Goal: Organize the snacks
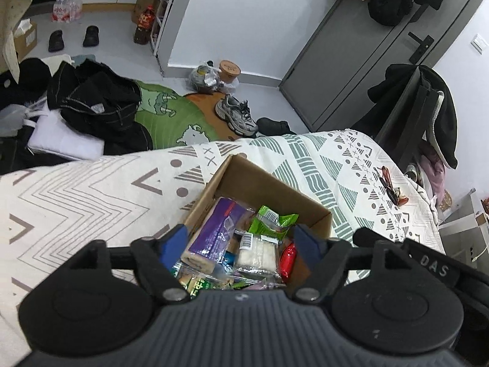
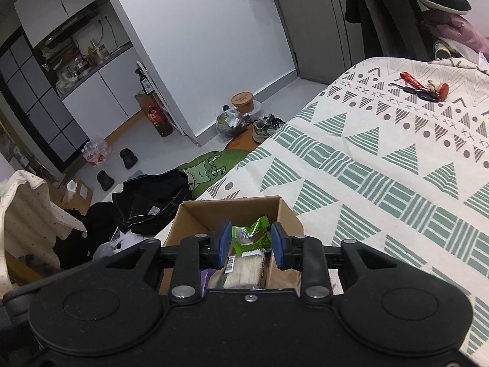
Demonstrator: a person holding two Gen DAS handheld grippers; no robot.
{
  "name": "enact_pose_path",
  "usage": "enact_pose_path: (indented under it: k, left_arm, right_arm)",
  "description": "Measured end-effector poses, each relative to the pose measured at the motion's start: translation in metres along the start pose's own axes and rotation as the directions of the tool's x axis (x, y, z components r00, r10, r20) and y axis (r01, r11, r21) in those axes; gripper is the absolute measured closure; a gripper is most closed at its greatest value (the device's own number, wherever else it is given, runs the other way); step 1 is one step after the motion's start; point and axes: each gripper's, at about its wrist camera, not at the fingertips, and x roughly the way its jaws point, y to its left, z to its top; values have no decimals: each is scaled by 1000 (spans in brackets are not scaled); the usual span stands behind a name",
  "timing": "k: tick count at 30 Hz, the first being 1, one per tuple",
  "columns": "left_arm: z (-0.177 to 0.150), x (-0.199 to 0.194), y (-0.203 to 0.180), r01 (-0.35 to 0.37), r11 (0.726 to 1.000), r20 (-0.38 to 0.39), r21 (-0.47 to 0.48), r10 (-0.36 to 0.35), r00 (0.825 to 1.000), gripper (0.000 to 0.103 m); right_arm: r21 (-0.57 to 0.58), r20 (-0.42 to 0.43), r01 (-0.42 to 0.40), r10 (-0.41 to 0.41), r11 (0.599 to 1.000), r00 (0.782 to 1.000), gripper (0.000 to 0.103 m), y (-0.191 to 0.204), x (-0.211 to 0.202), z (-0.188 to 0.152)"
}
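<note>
A brown cardboard box [image 1: 269, 183] stands on the patterned bedspread and holds several snacks: a purple packet [image 1: 214, 229], a green packet [image 1: 269, 220], a clear-wrapped pale bar [image 1: 259, 253] and a red wrapper [image 1: 287, 260]. My left gripper [image 1: 244, 238] hovers open and empty over the box. The box [image 2: 287, 214] also shows in the right wrist view. My right gripper [image 2: 249, 241] is open above it, its blue pads either side of the green packet [image 2: 250, 235] without clamping it; the pale bar [image 2: 244, 269] lies below.
The bedspread [image 2: 382, 168] stretches to the right, with red-tagged keys [image 2: 424, 88] near its far edge. On the floor lie black clothes [image 1: 101, 107], a green rug [image 1: 171, 119], sneakers [image 1: 235, 116] and bags. A grey door [image 1: 366, 61] and a chair draped with clothing [image 1: 428, 107] stand beyond.
</note>
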Motion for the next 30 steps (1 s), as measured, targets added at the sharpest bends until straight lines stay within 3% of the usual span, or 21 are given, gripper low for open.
enact_pose_path:
  k: [11, 23, 30]
  left_arm:
    - [-11, -32, -32, -8, 996, 8, 88, 8, 1000, 13]
    - [-33, -72, -62, -27, 978, -4, 206, 28, 1000, 12]
    - [-47, -103, -72, -20, 969, 3, 246, 19, 1000, 11]
  right_arm:
    - [25, 25, 35, -35, 999, 999, 60, -35, -50, -5]
    - [35, 71, 26, -28, 999, 997, 44, -57, -108, -17]
    - [26, 105, 24, -27, 999, 994, 19, -61, -146, -29]
